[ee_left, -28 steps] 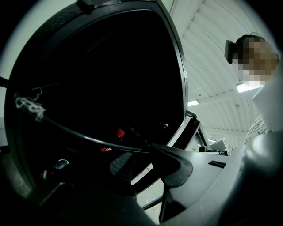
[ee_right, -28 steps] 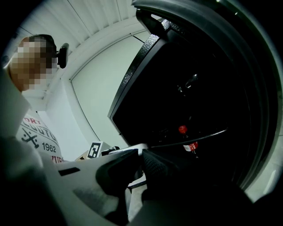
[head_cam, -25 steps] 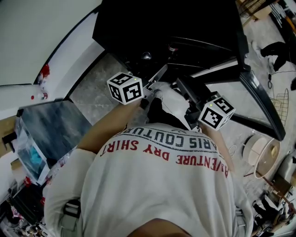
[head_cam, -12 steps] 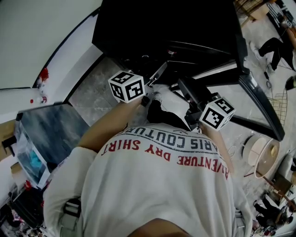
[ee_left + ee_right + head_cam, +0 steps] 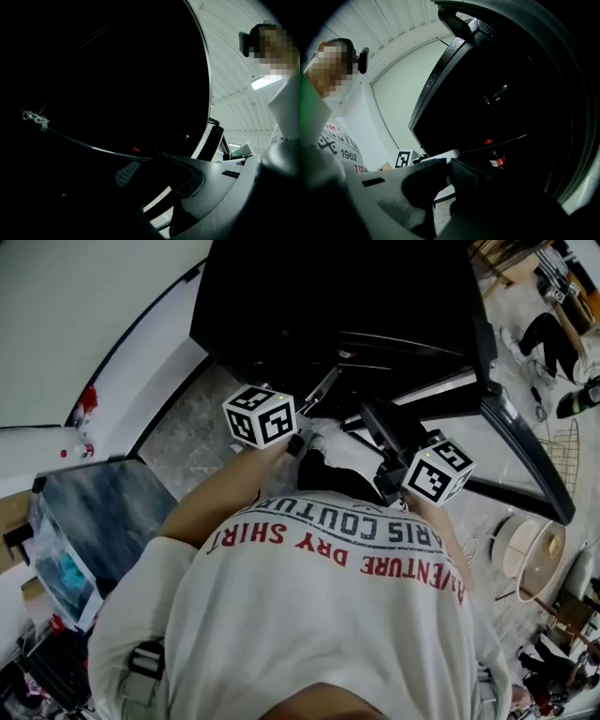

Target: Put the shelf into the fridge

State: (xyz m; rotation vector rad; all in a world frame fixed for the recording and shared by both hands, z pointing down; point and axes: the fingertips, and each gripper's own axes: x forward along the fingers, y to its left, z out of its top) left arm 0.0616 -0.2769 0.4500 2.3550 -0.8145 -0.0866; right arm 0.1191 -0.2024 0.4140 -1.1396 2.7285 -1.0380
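Looking down, I see left gripper [image 5: 309, 416] and right gripper [image 5: 367, 416] at the shelf's [image 5: 322, 388] near edge, fridge [image 5: 328, 296] mouth just ahead. Left gripper view: jaws pinch its rim. Right gripper view: jaws narrow on it, long axis crosswise between them

The person bends forward, white-shirted back [image 5: 319, 615] filling the lower frame, both arms stretched towards the upper centre. The bare left forearm [image 5: 220, 488] rises diagonally to the black left gripper [image 5: 319, 395]. Its jaws [image 5: 157, 176] show a gap, and the thin dark shelf rim [image 5: 93, 149] crosses at their tips; whether they grip it cannot be told. The right forearm [image 5: 455, 549] shows only as a sliver at centre right. The black right gripper [image 5: 364, 413] has its jaws [image 5: 449, 176] nearly together, pinching the shelf's pale edge [image 5: 440, 154].
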